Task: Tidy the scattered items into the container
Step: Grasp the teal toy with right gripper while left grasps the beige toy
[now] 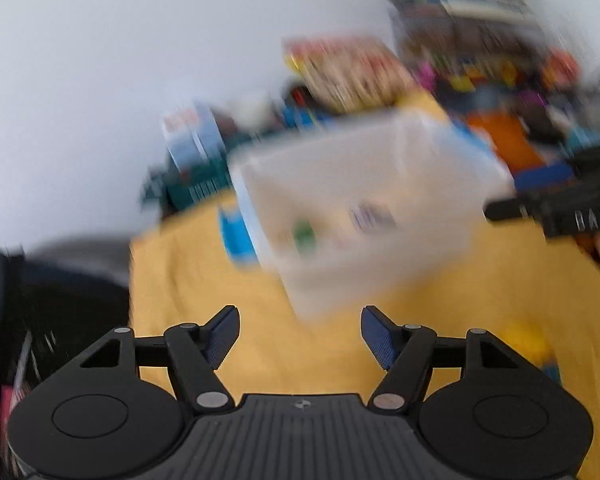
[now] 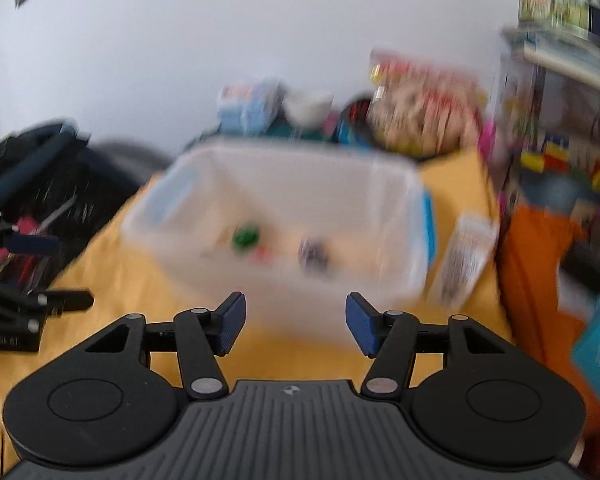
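Both views are motion-blurred. A clear plastic container [image 1: 364, 204] [image 2: 284, 208] stands on a yellow cloth [image 1: 220, 280] [image 2: 112, 280], just ahead of both grippers. Inside it lie a green item [image 2: 245, 237] [image 1: 304, 232], a dark patterned item [image 2: 314, 254] [image 1: 374, 218] and a small red piece [image 2: 262, 256]. My left gripper [image 1: 300, 338] is open and empty. My right gripper [image 2: 296, 326] is open and empty. A yellow item [image 1: 528, 346] lies on the cloth to the right of the left gripper. The right gripper also shows at the right edge of the left wrist view [image 1: 556, 212].
A white packet [image 2: 464, 256] leans by the container's right side, next to its blue lid clip [image 2: 430, 224]. Cluttered boxes and toys [image 2: 420, 104] stand behind, shelves [image 2: 560, 120] at right, an orange cloth [image 2: 532, 272] at right, a dark bag with tools [image 2: 40, 192] at left.
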Motion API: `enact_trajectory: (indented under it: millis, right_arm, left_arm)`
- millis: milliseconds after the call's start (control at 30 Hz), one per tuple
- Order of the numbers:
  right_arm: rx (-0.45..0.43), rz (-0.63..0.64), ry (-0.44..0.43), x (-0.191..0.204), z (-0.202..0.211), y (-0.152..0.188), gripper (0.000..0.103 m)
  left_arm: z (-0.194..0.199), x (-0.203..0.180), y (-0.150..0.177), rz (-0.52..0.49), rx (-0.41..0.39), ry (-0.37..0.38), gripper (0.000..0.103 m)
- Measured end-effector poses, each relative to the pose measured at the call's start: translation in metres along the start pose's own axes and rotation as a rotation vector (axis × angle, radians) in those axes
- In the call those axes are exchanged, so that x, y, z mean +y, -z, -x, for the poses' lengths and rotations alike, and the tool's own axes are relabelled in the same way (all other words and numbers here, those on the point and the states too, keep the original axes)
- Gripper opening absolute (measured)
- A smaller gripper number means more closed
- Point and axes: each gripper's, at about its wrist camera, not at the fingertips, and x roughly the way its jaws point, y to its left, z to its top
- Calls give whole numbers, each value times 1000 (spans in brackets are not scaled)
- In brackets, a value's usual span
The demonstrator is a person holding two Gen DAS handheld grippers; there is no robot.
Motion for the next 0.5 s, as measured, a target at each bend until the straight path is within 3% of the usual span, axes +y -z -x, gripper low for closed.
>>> enact_trajectory:
  millis: [167,267,367,500]
  right_arm:
    - [140,-29,62,9,13,65,59]
    - [209,-68,71,9,16,96,58]
    - [242,-106,65,7,13,108,54]
    - [225,-132,107,5,3,104,51]
  left_arm:
    - [9,-21,73,71,167,109,71]
    - [12,-25,95,94,225,128,70]
    - [18,-29,98,86,213,164,70]
    - [19,-37,99,26,177,97,70]
